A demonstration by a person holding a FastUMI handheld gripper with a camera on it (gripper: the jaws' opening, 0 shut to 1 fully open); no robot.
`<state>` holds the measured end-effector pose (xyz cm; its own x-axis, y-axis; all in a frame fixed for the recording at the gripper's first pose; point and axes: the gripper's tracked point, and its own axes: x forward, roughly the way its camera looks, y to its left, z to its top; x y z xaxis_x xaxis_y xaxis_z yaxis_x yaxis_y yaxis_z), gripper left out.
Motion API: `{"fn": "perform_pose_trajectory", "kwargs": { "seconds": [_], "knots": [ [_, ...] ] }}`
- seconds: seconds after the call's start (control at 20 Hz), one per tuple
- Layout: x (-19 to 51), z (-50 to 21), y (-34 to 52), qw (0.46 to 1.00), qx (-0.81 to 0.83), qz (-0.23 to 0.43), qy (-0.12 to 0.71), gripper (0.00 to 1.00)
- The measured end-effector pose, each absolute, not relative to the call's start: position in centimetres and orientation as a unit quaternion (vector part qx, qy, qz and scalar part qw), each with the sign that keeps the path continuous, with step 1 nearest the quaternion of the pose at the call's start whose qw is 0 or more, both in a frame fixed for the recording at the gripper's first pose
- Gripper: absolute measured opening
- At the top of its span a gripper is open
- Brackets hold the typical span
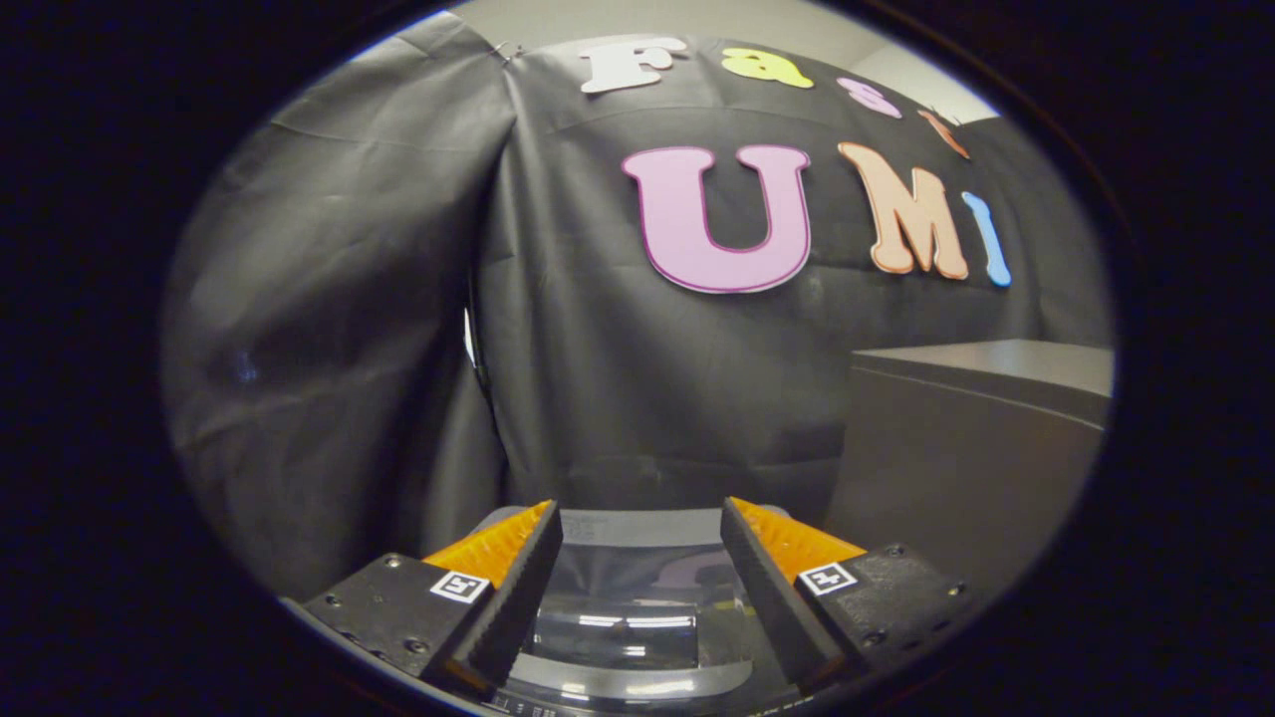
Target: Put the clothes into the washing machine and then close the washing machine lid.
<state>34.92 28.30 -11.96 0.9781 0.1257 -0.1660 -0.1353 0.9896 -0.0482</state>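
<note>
- Gripper (637, 518) spread wide, nothing pinched between the fingers, both just hanging in the air.
- Right under and between the fingers: glossy see-through washing machine lid (623, 622), curved, with strip-light glare bouncing off it. Looks to be lying flat, but hard to say if properly closed from this angle.
- Pale grey rim of the washing machine (637, 526) peeking out just past the fingertips, at the far edge of the lid.
- Bit of printed panel at the very near edge, under the lid, too small to make out.
- Can't tell whether any clothes sit inside; through the lid, just reflections and murk.
- Off to the right and a bit farther back, a plain grey cabinet (981, 438) with a flat top, standing just beside the machine.
- Far side: black cloth wall (598, 349) of the booth, creased, with a seam running down left of centre where two sheets meet.
- Sliver of pale ceiling (637, 20) above the cloth.
</note>
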Motion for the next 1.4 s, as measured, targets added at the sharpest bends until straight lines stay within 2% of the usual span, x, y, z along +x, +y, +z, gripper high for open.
{"fn": "perform_pose_trajectory", "kwargs": {
  "seconds": [0.35,0.55,0.65,0.85,1.1,1.4],
  "knots": [
    [28.7,-12.2,27.2,0.983,-0.102,0.083,0.131,0.98],
    [24.8,-11.6,25.7,0.984,-0.098,0.059,0.138,0.97],
    [23.7,-10.7,25.5,0.985,-0.104,0.058,0.125,0.97],
    [19.5,-8.9,26.5,0.983,-0.103,0.109,0.109,0.97],
    [14.4,-5.6,26.2,0.983,-0.103,0.136,0.071,0.97],
    [9.4,1.5,23.6,0.99,-0.068,0.119,-0.013,0.96]
  ]
}}
